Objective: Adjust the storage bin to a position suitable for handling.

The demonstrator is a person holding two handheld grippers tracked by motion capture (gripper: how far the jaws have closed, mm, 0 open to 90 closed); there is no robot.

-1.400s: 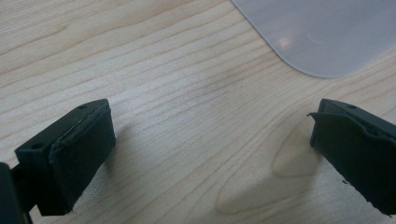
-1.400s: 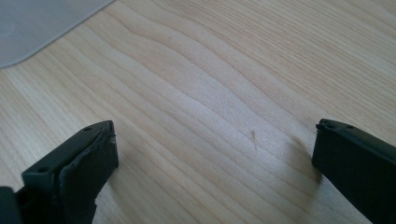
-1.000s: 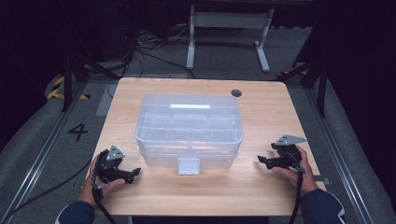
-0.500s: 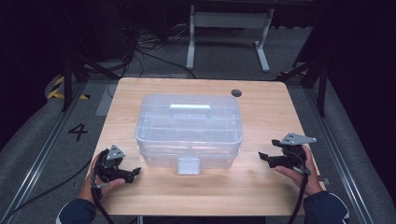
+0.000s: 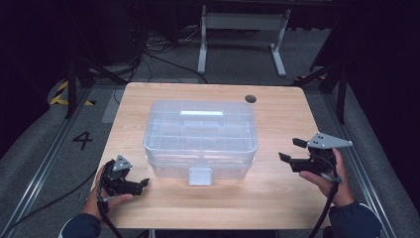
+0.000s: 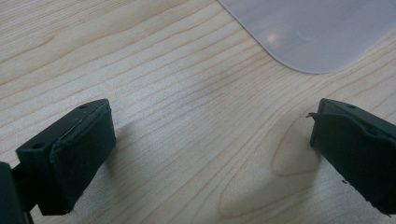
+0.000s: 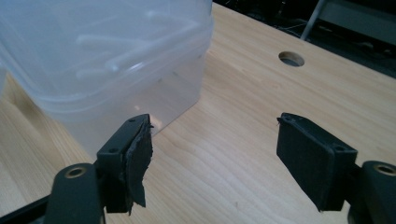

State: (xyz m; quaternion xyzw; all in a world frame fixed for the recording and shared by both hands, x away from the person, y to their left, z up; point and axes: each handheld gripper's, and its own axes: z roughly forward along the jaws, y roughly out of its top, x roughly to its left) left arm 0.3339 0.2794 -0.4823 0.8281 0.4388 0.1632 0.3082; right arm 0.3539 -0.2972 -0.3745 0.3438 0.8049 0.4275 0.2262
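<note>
right gripper [image 5: 293,150]: raised above the table's right side, aimed at the box; jaws apart with nothing between them, and they have just been closing a little
left gripper [image 5: 141,183]: low on the table near the front left corner; jaws spread wide, empty; bare wood between the pads [image 6: 77,154]
box [image 5: 200,136]: clear plastic storage box, lid on, handle [image 5: 200,117] flat on top, latch [image 5: 200,176] at the front wall; sits mid-table, well apart from both grippers; right gripper view looks at its right end wall [image 7: 140,88]
table [image 5: 277,198]: light wood; cable hole [image 5: 251,98] at the far right
step in hand (judgement): approach to the box, likely the latch or the lid
doing it well: bring the right gripper in level and slow; the wall is slick and see-through, so aim for a rim or the latch tab, not the flat side; steady the box with the left gripper before any pull
change from earlier frames: right gripper higher now, lifted off the table; left gripper in the same spot; box unmoved
</note>
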